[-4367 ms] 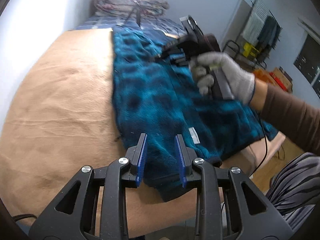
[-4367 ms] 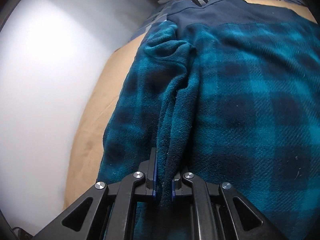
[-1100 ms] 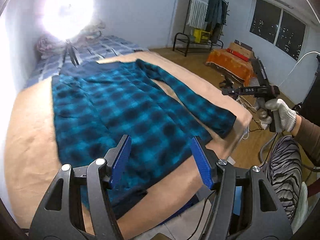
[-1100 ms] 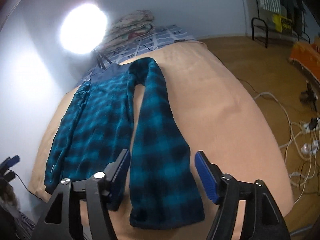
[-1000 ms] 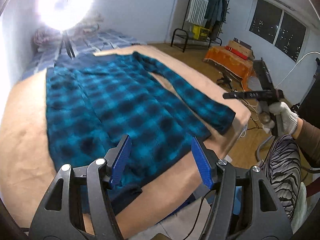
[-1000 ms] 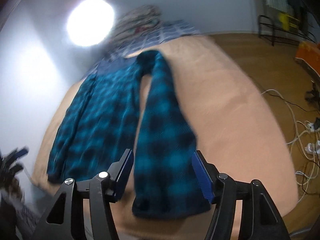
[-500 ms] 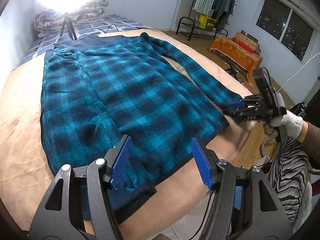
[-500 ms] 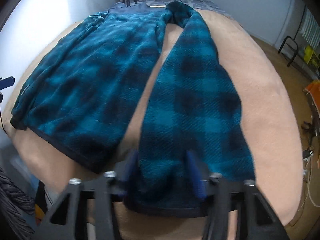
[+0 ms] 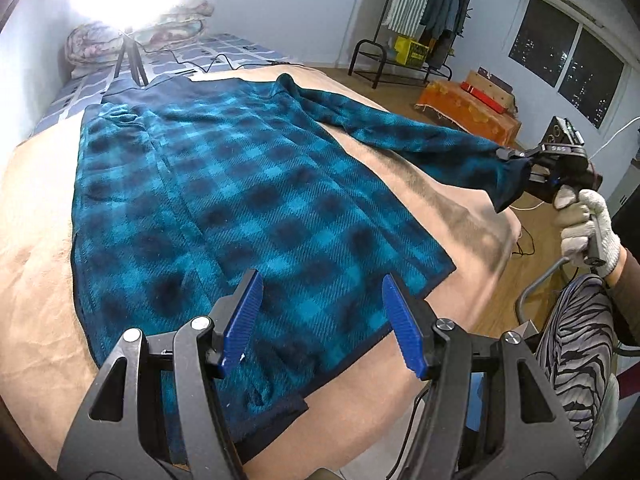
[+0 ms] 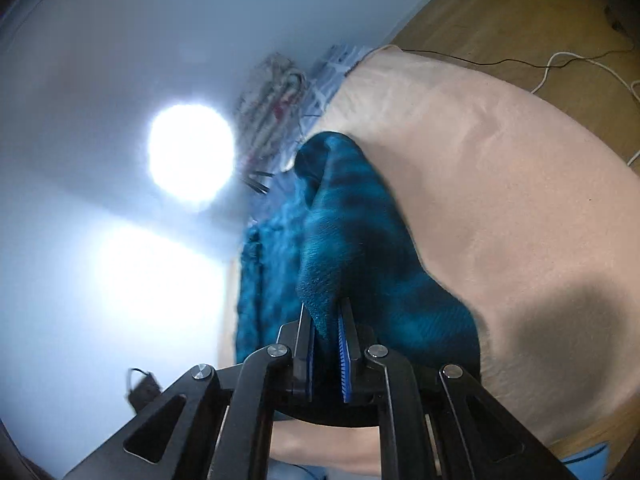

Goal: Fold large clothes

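A large blue plaid fleece garment (image 9: pixel 224 184) lies spread flat on a tan bed cover (image 9: pixel 36 248). Its left sleeve is folded in over the body. My left gripper (image 9: pixel 322 320) is open and empty, hovering above the hem at the near edge. My right gripper (image 10: pixel 325 340) is shut on the cuff of the right sleeve (image 10: pixel 352 240) and holds it lifted off the bed. In the left wrist view the right gripper (image 9: pixel 516 158) shows at the far right, with the sleeve (image 9: pixel 420 140) stretched up to it.
A bright lamp on a tripod (image 9: pixel 128 60) stands at the head of the bed beside rolled bedding (image 9: pixel 92 40). A clothes rack (image 9: pixel 416 20), an orange box (image 9: pixel 468 112) and floor cables (image 10: pixel 560 60) lie to the right. The bed's near edge (image 9: pixel 360 408) is close.
My right gripper closed on the sleeve cuff and lifted it off the bed. My left gripper stayed open and moved lower, nearer the hem.
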The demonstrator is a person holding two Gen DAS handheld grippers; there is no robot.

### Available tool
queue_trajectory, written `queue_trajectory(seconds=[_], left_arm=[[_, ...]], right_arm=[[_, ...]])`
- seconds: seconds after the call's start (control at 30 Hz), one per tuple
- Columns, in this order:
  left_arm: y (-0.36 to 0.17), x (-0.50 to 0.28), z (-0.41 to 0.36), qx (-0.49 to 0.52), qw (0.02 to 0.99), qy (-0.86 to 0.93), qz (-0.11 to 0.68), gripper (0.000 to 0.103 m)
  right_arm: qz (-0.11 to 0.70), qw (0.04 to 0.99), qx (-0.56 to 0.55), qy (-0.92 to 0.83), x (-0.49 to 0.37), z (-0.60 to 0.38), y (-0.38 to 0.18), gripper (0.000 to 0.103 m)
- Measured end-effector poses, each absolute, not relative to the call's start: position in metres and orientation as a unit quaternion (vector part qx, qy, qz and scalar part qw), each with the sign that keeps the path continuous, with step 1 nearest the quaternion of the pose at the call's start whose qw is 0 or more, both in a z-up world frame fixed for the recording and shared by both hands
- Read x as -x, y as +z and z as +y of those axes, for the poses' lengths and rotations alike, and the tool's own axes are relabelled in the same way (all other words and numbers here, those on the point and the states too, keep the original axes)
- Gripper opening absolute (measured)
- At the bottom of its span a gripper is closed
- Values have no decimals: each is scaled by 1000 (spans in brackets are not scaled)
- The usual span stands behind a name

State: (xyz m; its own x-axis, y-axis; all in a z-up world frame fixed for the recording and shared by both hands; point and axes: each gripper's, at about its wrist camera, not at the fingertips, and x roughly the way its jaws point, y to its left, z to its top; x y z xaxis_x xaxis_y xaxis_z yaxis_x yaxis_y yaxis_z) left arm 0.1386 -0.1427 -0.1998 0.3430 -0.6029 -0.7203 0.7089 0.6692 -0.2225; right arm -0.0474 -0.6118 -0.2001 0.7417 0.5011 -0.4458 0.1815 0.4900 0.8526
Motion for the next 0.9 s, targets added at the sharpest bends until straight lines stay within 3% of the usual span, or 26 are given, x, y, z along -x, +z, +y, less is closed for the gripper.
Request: queue_trajectory(seconds=[0.27, 0.53, 0.7, 0.9], left_arm=[[-190, -143, -137, -46, 823, -400, 401, 64], [-181, -147, -124, -32, 833, -389, 392, 64], [-178, -145, -123, -36, 834, -391, 388, 64], [-181, -142, -129, -38, 830, -398, 390, 64]], right_arm=[[361, 817, -414, 176, 22, -537, -149, 7], [421, 844, -276, 184, 2, -463, -144, 7], [451, 860, -200, 127, 6, -474, -146, 7], [441, 897, -33, 12, 29, -512, -97, 7]])
